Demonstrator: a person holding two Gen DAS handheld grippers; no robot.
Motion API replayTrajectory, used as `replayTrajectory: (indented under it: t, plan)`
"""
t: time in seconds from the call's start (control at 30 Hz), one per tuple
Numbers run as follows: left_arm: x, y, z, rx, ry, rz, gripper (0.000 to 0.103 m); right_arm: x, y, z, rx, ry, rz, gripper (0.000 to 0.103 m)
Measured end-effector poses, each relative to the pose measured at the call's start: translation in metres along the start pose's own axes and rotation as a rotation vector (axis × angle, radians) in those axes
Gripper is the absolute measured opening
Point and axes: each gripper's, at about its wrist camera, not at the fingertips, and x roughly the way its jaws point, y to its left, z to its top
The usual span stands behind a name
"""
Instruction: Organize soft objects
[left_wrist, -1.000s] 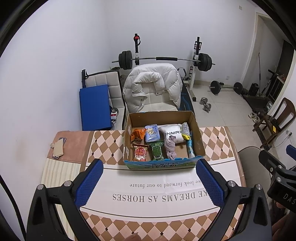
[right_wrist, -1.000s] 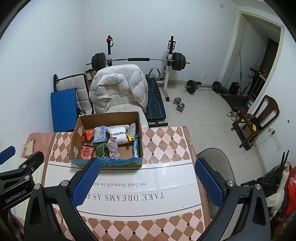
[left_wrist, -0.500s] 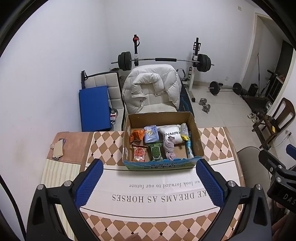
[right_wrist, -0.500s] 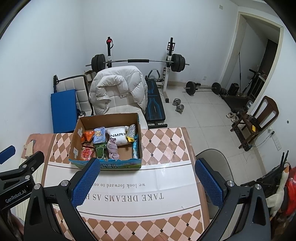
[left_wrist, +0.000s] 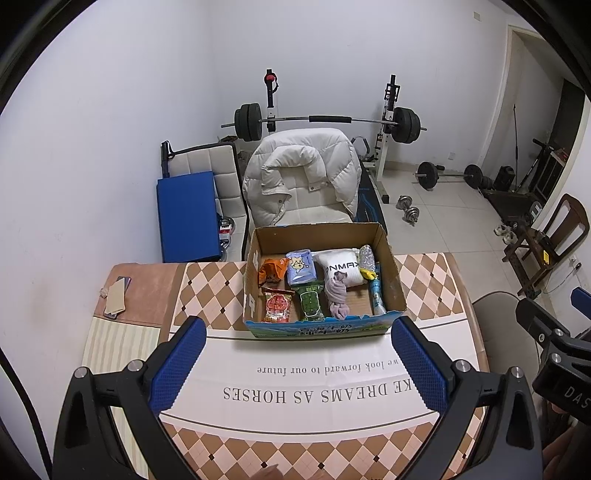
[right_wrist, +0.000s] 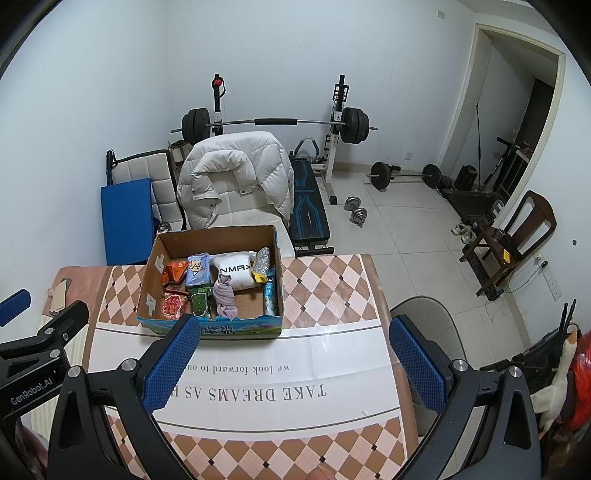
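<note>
The cardboard box (left_wrist: 321, 295) is standing on the far half of the surface (left_wrist: 207, 291), and the soft things are lying inside it. A white pillow-like pack with black letters (left_wrist: 341, 267) is lying at the back of the box, and a lilac cloth (left_wrist: 337, 293) is lying in front of it, touching it. To the left of the cloth a green packet (left_wrist: 310, 302) and a red packet (left_wrist: 277, 305) are lying side by side near the front wall of the box. Behind them a light blue packet (left_wrist: 301, 266) and an orange packet (left_wrist: 271, 269) are leaning at the back wall. At the right wall of the box a silver glittery thing (left_wrist: 368, 255), a small yellow thing (left_wrist: 368, 274) and a blue tube (left_wrist: 376, 295) are lying in a row. The left tool (left_wrist: 297, 363) is hovering above the white printed cloth (left_wrist: 314, 387), just in front of the box; its jaws are standing wide apart and are holding nothing. The right tool (right_wrist: 295, 365) is hovering in front of the box and more to its right side, also wide open and with nothing between its blue pads (right_wrist: 171, 363). Behind the box a white puffy jacket (left_wrist: 303, 173) is hanging over a chair, and behind it a barbell (left_wrist: 328, 120) is resting on its rack. To the left of the box, at the corner of the surface, a phone (left_wrist: 116, 297) is lying.
</note>
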Motion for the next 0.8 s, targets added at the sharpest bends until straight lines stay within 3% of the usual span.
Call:
replayTrajectory:
  t: [0.8]
  plan:
    - [-0.0041,-0.0052,0.0043,0.002,-0.005,-0.002,0.103,-0.0068,-0.0046,0.0023,0.0,-0.001,0.005,0.103]
